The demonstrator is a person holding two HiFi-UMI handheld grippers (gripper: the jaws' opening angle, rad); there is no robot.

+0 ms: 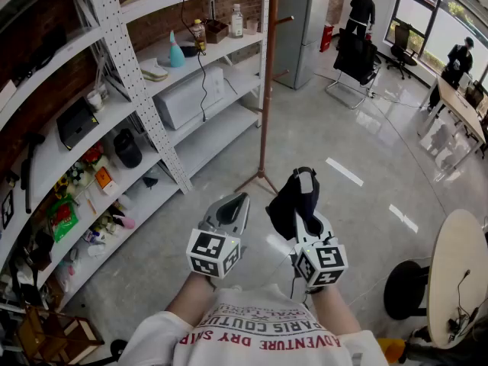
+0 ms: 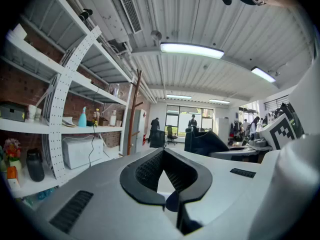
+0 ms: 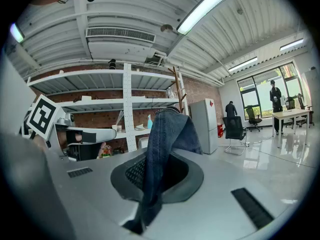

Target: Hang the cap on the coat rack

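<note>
A dark blue denim cap point(image 1: 293, 200) hangs from my right gripper point(image 1: 303, 193), which is shut on its fabric. In the right gripper view the cap point(image 3: 167, 134) drapes up and over the closed jaws, hiding the fingertips. Beside it, my left gripper point(image 1: 232, 208) is shut with nothing in it; in the left gripper view its black pads point(image 2: 145, 171) meet at the tip. The coat rack point(image 1: 265, 82) is a thin copper pole with short pegs near its top, standing on the floor ahead of both grippers. It also shows as a brown pole point(image 2: 134, 114) by the shelves.
White shelving point(image 1: 137, 90) with bottles, a printer and small items lines the brick wall on the left. A grey fridge point(image 1: 303, 21) stands behind the rack. Office chairs and people are far off at the back right. A round table point(image 1: 457, 265) and black stool point(image 1: 404, 288) stand at the right.
</note>
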